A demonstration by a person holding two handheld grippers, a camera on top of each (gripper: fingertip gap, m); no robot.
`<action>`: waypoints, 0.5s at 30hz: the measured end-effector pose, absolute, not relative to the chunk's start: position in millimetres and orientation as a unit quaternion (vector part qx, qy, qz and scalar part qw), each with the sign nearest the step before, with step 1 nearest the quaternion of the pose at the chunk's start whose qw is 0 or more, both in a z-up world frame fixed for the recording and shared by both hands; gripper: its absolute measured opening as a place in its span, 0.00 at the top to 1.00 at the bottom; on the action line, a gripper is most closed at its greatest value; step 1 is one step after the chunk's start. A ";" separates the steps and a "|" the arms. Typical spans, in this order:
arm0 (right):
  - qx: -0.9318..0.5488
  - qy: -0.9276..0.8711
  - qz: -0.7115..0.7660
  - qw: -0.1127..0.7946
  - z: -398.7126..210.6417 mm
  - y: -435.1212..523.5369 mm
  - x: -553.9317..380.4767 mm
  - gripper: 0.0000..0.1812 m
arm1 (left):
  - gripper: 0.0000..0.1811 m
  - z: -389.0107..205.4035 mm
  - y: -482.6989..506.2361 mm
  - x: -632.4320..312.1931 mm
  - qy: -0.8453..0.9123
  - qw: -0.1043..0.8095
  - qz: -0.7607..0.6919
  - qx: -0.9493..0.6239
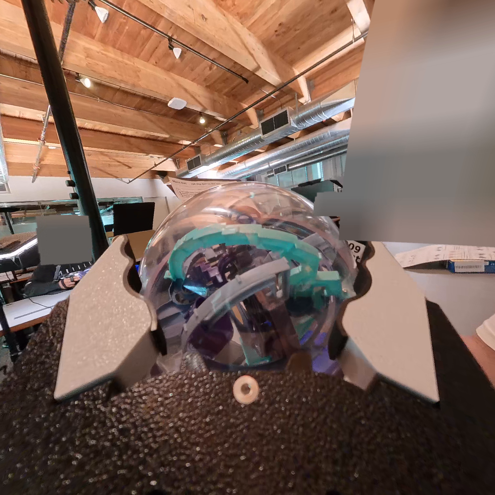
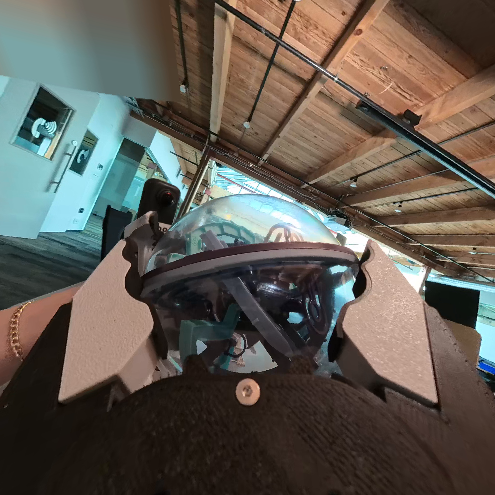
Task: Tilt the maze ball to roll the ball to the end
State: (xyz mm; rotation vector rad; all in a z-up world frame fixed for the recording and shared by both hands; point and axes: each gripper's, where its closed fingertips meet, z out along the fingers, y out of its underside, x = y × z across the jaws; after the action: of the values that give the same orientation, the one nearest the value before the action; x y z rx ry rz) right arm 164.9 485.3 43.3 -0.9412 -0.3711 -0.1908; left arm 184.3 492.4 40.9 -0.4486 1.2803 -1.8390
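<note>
The maze ball (image 1: 241,267) is a clear plastic sphere with teal, grey and purple tracks inside. My left gripper (image 1: 247,243) is shut on it, one grey finger on each side, and holds it up in the air. In the right wrist view the maze ball (image 2: 241,281) shows a dark and white seam band around its middle, tilted down to the left. My right gripper (image 2: 247,246) is shut on it as well. The left gripper's finger (image 2: 143,227) and its camera (image 2: 160,198) show behind the sphere. I cannot make out the small ball inside.
A grey table (image 1: 428,292) with a blue box (image 1: 468,266) lies to the right. A black pole (image 1: 61,107) stands at the left, with a seated person (image 1: 51,281) at a desk behind it. A wrist with a gold bracelet (image 2: 16,329) is at my right gripper's left.
</note>
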 end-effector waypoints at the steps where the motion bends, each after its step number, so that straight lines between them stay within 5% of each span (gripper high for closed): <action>1: -0.449 -0.189 -0.093 0.869 45.9 483.0 162.2 0.13 | 0.13 43.2 489.5 182.3 0.514 0.420 -0.727 -0.175; 15: -0.362 -0.236 -0.079 0.898 61.2 446.9 144.0 0.13 | 0.13 61.3 452.9 161.3 0.560 0.503 -0.647 -0.124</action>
State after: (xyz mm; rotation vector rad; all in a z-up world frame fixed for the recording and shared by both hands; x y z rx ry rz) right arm 144.0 446.9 61.2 -0.7505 -0.4892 -0.1632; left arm 161.3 452.9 61.3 -0.2986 1.3522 -1.5634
